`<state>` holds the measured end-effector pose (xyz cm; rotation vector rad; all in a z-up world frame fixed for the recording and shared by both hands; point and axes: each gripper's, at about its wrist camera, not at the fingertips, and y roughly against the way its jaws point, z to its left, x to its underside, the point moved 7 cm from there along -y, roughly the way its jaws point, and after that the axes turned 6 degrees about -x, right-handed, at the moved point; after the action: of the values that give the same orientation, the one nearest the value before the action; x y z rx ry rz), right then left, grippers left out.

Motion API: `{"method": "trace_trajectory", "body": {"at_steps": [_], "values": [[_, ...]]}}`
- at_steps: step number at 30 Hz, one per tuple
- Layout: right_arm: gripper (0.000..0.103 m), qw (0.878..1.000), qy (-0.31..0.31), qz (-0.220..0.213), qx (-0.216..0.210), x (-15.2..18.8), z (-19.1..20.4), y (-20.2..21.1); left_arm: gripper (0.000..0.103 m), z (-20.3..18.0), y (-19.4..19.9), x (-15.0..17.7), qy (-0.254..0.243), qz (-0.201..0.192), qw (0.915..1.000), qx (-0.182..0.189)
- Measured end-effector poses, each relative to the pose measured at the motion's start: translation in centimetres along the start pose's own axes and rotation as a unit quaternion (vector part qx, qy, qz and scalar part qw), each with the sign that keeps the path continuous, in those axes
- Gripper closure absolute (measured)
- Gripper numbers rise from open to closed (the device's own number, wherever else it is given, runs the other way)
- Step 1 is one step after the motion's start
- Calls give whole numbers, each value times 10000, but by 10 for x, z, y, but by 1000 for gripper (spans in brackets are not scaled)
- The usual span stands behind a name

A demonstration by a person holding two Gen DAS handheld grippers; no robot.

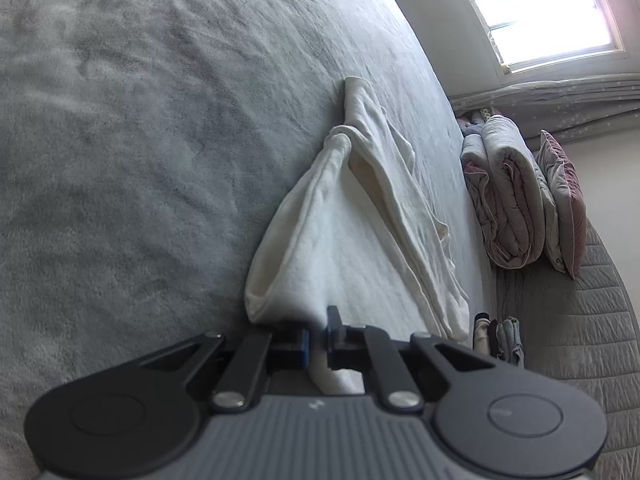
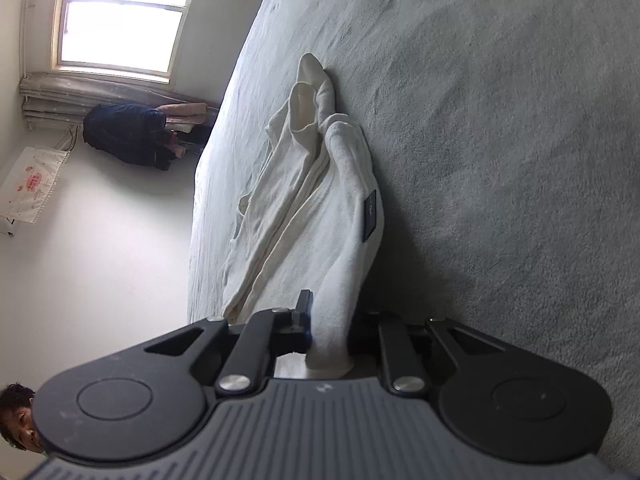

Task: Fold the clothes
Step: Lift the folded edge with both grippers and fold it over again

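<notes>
We get daylight only from the window (image 1: 536,12) (image 2: 120,16), which is blown out to white glare in both views. The grey blanket (image 1: 140,140) (image 2: 500,140) is evenly lit, with soft shadows beside the white garment (image 1: 352,216) (image 2: 320,200). Fisheye bending curves the edges (corners go dark), and the near gripper bodies look slightly soft.
</notes>
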<state>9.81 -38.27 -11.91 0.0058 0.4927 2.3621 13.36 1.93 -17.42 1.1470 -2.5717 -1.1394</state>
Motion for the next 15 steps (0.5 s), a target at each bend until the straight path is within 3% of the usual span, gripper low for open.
{"method": "trace_trajectory", "body": {"at_steps": [15], "values": [[90,9997,176,-66,-184,11,22,16,99,-4,31,8,-152,-211,9996,100]]}}
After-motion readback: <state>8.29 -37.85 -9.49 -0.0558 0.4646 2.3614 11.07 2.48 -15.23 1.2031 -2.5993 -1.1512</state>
